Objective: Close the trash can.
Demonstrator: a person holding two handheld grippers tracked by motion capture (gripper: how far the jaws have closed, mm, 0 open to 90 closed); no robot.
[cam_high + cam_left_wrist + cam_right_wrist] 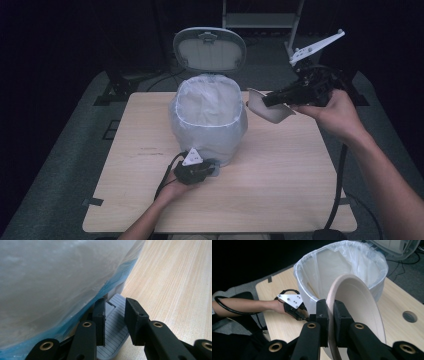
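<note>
A: Pedal bin (210,125), lid (210,49) raised, lined with a thin translucent bag (352,262); standing on a pale wood-grain table (280,170). Location of the plate?

B: Paper plate (270,107), beige, shallow and round, held tilted near upright just beside the bin's rim, on the right. Right gripper (331,315) clenched on the plate's rim, one jaw on each face.

A: Handling, as judged?

B: Light, thin and somewhat flexible; matte fibre surface, hence little slip. Liable to bend or crease under a hard squeeze. Best taken at the rim, as here, the raised edge lending stiffness.

A: Left gripper (113,322)?

B: Low at the bin's base, over the grey ribbed pedal (112,332). Jaws drawn in but with a gap between, nothing seen grasped; judged closed, probably pressing the pedal to keep the lid up.

A: Other textures?

B: Bag crinkled and glossy, draped over the bin's outside wall, a blue tint at the lower folds. Jaws matte black, brass-coloured rivets. Lid smooth grey plastic with a pale inner panel.
</note>
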